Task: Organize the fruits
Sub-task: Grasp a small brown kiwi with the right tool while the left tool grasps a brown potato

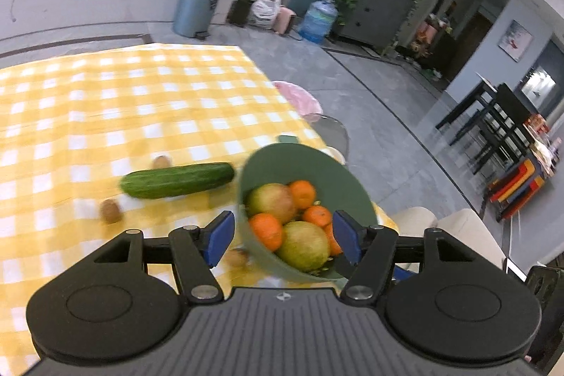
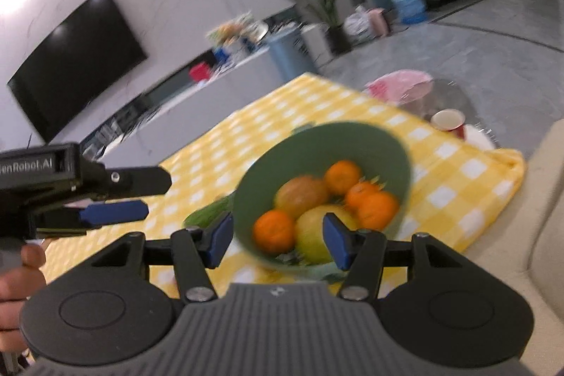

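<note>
A green bowl (image 1: 299, 164) holding several oranges (image 1: 267, 230) and two green-yellow fruits (image 1: 306, 246) sits near the right edge of the yellow checked table. It also shows in the right wrist view (image 2: 317, 147). My left gripper (image 1: 283, 236) is open, its pads to either side of the bowl's near rim. My right gripper (image 2: 278, 238) is open too, close above the bowl's near side. A cucumber (image 1: 178, 180) lies left of the bowl, with small brown kiwis (image 1: 111, 211) around it. The left gripper also shows at the left of the right wrist view (image 2: 116, 199).
The table edge (image 1: 282, 94) runs right of the bowl, with a pink bag (image 1: 299, 97) and a glass side table beyond. A red paper cup (image 2: 449, 122) stands past the table corner. A beige sofa (image 2: 543, 199) lies to the right.
</note>
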Demonstrator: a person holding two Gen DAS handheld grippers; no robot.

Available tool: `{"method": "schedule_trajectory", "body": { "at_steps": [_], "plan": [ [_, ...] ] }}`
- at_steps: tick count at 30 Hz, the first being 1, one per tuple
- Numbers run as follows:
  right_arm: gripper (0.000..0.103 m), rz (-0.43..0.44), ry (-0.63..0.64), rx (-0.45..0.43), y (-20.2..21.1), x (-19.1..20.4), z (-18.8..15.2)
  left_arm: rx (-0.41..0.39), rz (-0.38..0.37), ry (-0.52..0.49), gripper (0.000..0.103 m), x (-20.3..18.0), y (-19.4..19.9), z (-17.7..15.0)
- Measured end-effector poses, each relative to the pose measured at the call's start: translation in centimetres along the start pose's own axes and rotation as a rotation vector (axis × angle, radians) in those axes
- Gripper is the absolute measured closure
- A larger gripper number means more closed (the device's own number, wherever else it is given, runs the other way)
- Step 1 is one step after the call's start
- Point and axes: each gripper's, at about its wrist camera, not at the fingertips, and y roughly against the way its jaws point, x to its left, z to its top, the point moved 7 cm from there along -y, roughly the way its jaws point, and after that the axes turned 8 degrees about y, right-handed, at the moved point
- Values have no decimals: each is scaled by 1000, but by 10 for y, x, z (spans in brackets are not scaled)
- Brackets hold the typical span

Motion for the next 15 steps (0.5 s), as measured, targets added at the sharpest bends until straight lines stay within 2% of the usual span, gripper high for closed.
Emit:
{"method": "schedule_trajectory", "body": {
  "at_steps": [2, 8, 10, 15],
  "plan": [
    [56, 15, -18, 30, -8, 9, -4, -3, 22, 15, 28, 14, 6, 2],
    [58, 22, -6, 106, -40, 44, -23, -13, 96, 47, 28, 61, 20, -1],
    [62, 16, -12, 126, -52, 53, -28, -1, 130, 56, 28, 77, 20, -6],
    [68, -110, -79, 133, -82, 57, -47, 40, 190, 60, 28, 109, 3, -29]
  ]
}}
